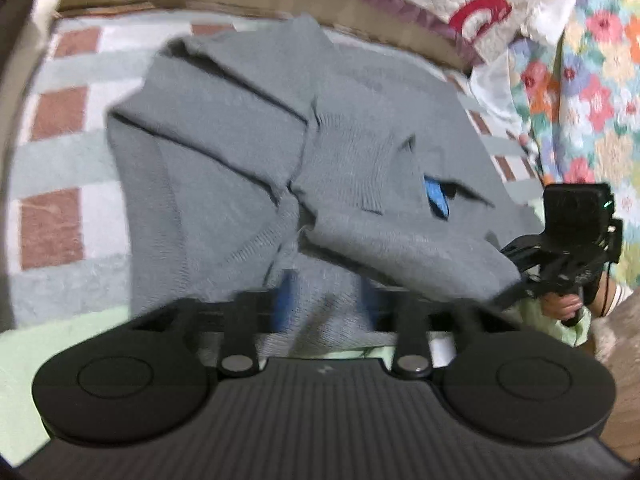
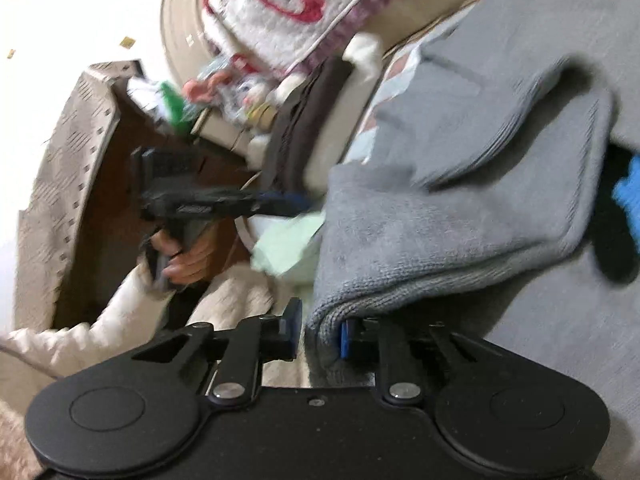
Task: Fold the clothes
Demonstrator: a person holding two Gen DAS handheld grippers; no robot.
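Both grippers hold the grey knitted sweater [image 1: 248, 152]: left gripper [image 1: 326, 304] and right gripper [image 2: 320, 330] part-open around its hem. Lift evenly, keeping that edge taut.

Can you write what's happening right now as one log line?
step: folding grey sweater | left tool: around hem | right tool: around folded edge | surface: checked blanket

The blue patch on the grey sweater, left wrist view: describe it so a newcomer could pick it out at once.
Start from the checked blanket that covers the bed; the grey sweater lies crumpled across it. On its right half, just beyond the ribbed fold, sits the blue patch, partly tucked into a dark crease. It is the only bright blue on the plain grey knit.
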